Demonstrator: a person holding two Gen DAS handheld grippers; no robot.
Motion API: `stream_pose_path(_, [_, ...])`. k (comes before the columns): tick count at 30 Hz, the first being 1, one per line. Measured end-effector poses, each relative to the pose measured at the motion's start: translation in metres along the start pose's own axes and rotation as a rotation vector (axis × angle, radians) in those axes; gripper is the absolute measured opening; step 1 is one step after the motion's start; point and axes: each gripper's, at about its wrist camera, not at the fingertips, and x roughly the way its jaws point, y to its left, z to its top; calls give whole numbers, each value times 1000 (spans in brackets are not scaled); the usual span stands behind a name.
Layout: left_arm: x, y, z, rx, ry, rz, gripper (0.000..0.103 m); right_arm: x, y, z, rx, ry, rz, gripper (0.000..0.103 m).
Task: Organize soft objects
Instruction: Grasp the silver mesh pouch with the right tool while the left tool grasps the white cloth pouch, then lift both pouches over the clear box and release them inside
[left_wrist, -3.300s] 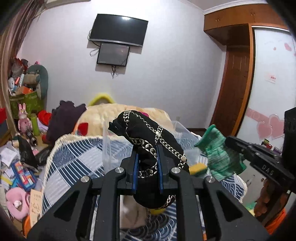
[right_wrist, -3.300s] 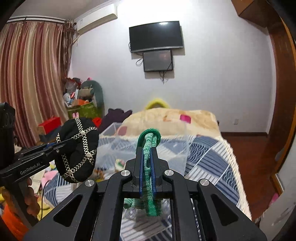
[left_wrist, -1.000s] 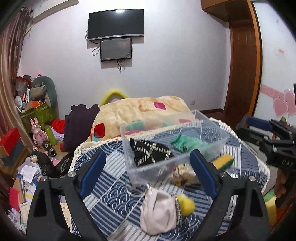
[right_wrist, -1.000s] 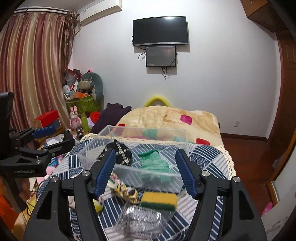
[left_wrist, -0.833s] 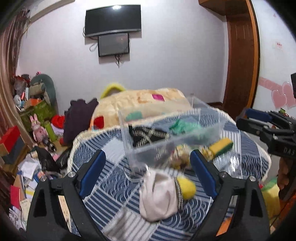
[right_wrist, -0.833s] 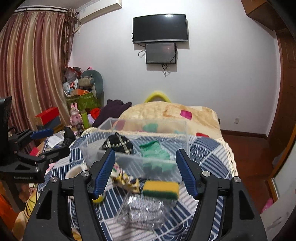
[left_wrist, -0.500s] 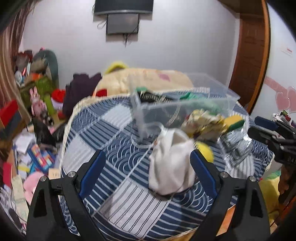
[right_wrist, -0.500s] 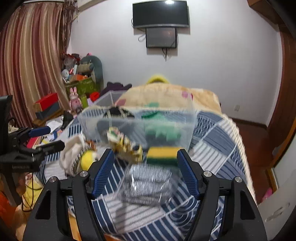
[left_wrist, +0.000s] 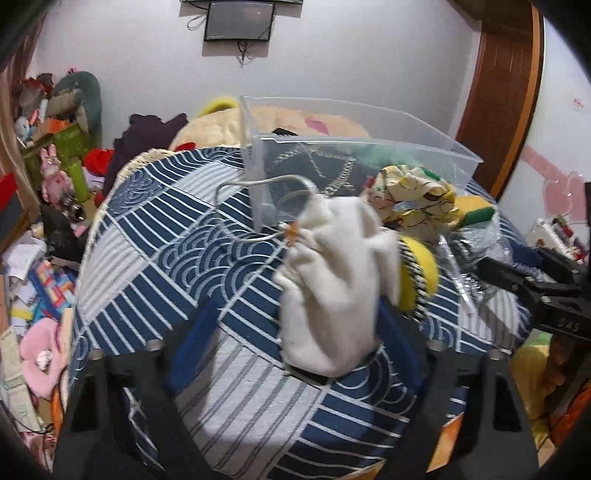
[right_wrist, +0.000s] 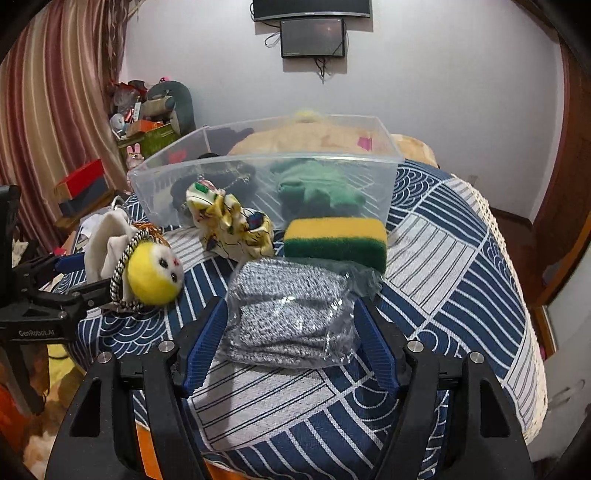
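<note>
A clear plastic bin (right_wrist: 207, 184) stands on the blue patterned table and holds a black chained item (left_wrist: 325, 171) and a green knit piece (right_wrist: 317, 186). My left gripper (left_wrist: 295, 328) is open, its fingers either side of a white pouch (left_wrist: 336, 284) with a yellow plush face (right_wrist: 153, 275). My right gripper (right_wrist: 290, 334) is open, its fingers either side of a bagged grey knit cloth (right_wrist: 288, 310). A yellow-green sponge (right_wrist: 334, 240) and a crumpled yellow printed cloth (right_wrist: 231, 225) lie in front of the bin.
The blue and white tablecloth (right_wrist: 443, 258) covers a round table with its edge close to both grippers. A cluttered floor with toys and papers (left_wrist: 33, 266) lies to the left. A beige blanket (left_wrist: 288, 118) lies behind the bin. A wooden door (left_wrist: 502, 92) stands at the right.
Both grippers let go of the black item and the green piece, which now lie in the bin. Both opened and dropped toward the table, around the white pouch and the grey cloth.
</note>
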Motion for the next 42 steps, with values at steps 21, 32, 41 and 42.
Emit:
stream_pose_path(21, [-53, -2, 14, 21, -94, 13, 30, -31, 1, 4, 12, -76, 30, 40])
stream_pose_path(32, [-74, -3, 51, 36, -188, 42, 30, -58, 0, 24, 8, -165, 18, 40])
stream_pose_path(41, [-80, -20, 87, 86, -275, 39, 30, -69, -2, 59, -1, -262, 1, 40])
stream_pose_path(42, [-79, -22, 91, 88, -281, 34, 30, -69, -3, 64, -1, -273, -1, 40])
